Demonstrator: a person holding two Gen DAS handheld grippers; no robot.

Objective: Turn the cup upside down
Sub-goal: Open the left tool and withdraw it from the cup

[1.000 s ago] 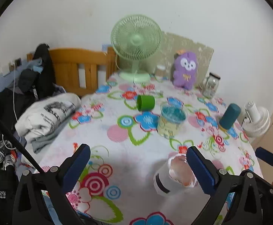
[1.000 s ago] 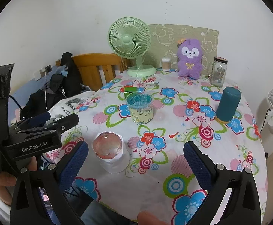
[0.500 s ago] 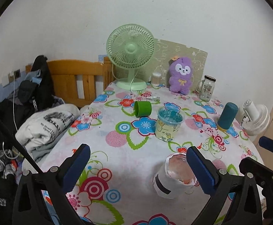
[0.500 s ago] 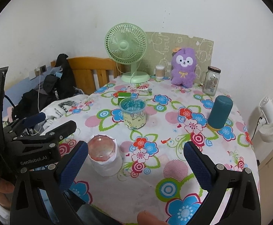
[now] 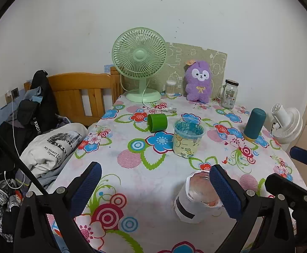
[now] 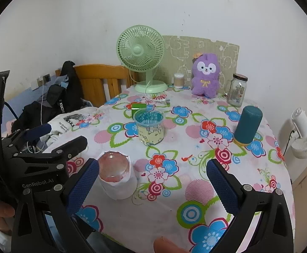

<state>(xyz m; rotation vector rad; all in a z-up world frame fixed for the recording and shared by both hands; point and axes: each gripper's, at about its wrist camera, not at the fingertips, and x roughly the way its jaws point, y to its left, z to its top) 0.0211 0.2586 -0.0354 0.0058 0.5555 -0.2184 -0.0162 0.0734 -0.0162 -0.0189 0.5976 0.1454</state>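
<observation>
Both wrist views have drawn back and risen since a second ago, so more of the flower-print tablecloth (image 6: pixel 174 200) shows; nothing on it has shifted.

Largest first: your left gripper (image 5: pixel 153 181) and right gripper (image 6: pixel 152 174) each hang with blue-padded jaws spread wide, holding nothing. Between them, near the front edge of the cloth, stands the clear cup in a white paper sleeve (image 6: pixel 117 177), upright, mouth up, just beside the left finger of your right gripper and partly behind the right finger of your left. By this reading the approach step is in hand; no grasp is made. Next, bracket the sleeve, close gently since the wall looks thin, lift, then turn it mouth-down.
</observation>
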